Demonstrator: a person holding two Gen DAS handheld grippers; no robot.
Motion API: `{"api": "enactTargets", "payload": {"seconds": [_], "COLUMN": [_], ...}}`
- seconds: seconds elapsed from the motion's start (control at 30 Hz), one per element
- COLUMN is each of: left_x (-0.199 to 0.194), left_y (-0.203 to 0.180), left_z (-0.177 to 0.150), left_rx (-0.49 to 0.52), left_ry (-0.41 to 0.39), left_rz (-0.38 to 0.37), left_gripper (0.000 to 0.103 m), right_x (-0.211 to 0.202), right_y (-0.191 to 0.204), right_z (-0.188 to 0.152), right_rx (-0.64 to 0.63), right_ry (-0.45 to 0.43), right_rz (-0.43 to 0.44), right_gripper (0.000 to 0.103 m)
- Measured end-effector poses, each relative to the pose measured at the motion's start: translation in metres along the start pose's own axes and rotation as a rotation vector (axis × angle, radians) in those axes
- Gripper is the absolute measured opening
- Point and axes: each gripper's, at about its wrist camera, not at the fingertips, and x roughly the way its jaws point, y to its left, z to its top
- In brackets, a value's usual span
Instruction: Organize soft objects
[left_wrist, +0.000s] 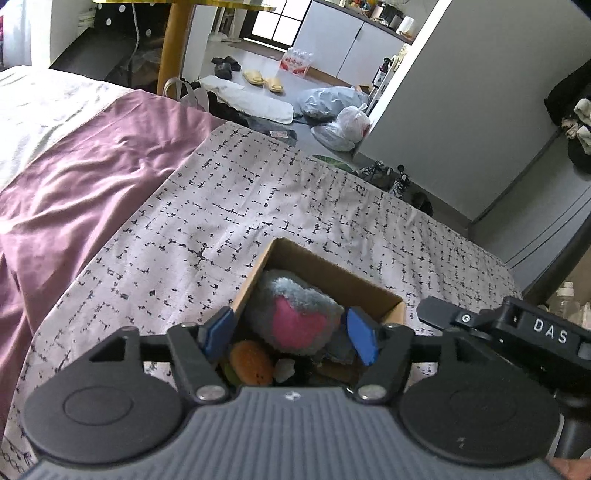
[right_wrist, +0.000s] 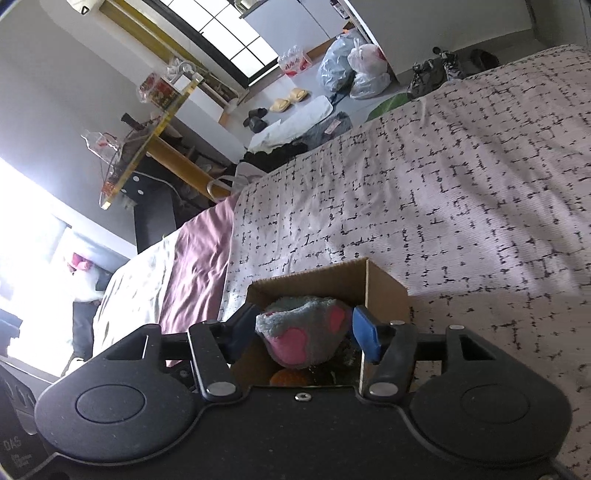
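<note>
Both grippers hung over the same cardboard box (left_wrist: 393, 308), and each had its jaws spread, the blue pads clear of anything. Between the pads of the left gripper (left_wrist: 291, 334) lay a grey plush paw (left_wrist: 295, 321) with a pink pad, directly ahead of and below the jaws, resting on top of the box's contents rather than being pinched. From the right gripper (right_wrist: 303, 332) the same paw (right_wrist: 306, 336) sat just beyond the pads, its pink toe patches facing the camera, again with a visible gap on either side. Neither pair of jaws touched it, so I judged it to be lying free in the box.

Its long axis ran roughly across the left jaws' opening and somewhat toward the far corner of the box; the left gripper looked the nearer, more squarely above it. Any coming move would turn on that: the paw lay straight down-forward from both jaws, inside the box walls.

Nearer than the paw, under the left jaws, sat a small orange plush (left_wrist: 251, 363) with a stitched face and a whitish scrap beside it. The paw looked fluffy, thick and easily squashed.

Beyond the box stretched the bed (left_wrist: 258, 192) in its pale sheet with black dashes, then a mauve blanket (left_wrist: 92, 162) to the left jaws' left, and farther off the floor with slippers (left_wrist: 262, 79) and plastic bags (left_wrist: 340, 114).
</note>
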Motion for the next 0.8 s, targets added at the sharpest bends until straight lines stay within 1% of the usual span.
{"api": "enactTargets", "payload": {"seconds": [0.13, 0.37, 0.43, 0.6, 0.67, 0.7, 0.8], "left_x": [-0.015, -0.040, -0.048, -0.066, -0.074, -0.078, -0.091], "left_y": [-0.006, -0.023, -0.028, -0.038, -0.042, -0.045, -0.050], "left_z": [-0.006, -0.017, -0.021, -0.029, -0.032, -0.034, -0.040], "left_rx": [-0.003, 0.022, 0.035, 0.054, 0.063, 0.070, 0.092], "left_ry": [-0.004, -0.024, -0.035, -0.044, -0.048, -0.054, -0.077], "left_rz": [0.009, 0.023, 0.031, 0.053, 0.057, 0.060, 0.058], "left_gripper": [0.080, 0.082, 0.082, 0.083, 0.087, 0.090, 0.093], "right_x": [-0.019, -0.052, -0.062, -0.086, -0.096, -0.101, -0.116], "right_y": [-0.005, -0.015, -0.017, -0.022, -0.023, -0.023, -0.024], "right_z": [-0.003, -0.007, -0.009, -0.014, -0.017, -0.018, -0.022], "right_rx": [-0.014, -0.023, -0.023, -0.036, -0.046, -0.052, -0.073], "right_ry": [-0.015, -0.048, -0.056, -0.074, -0.082, -0.086, -0.099], "right_rz": [0.001, 0.007, 0.009, 0.009, 0.011, 0.012, 0.016], "right_gripper": [0.065, 0.073, 0.078, 0.085, 0.088, 0.090, 0.096]}}
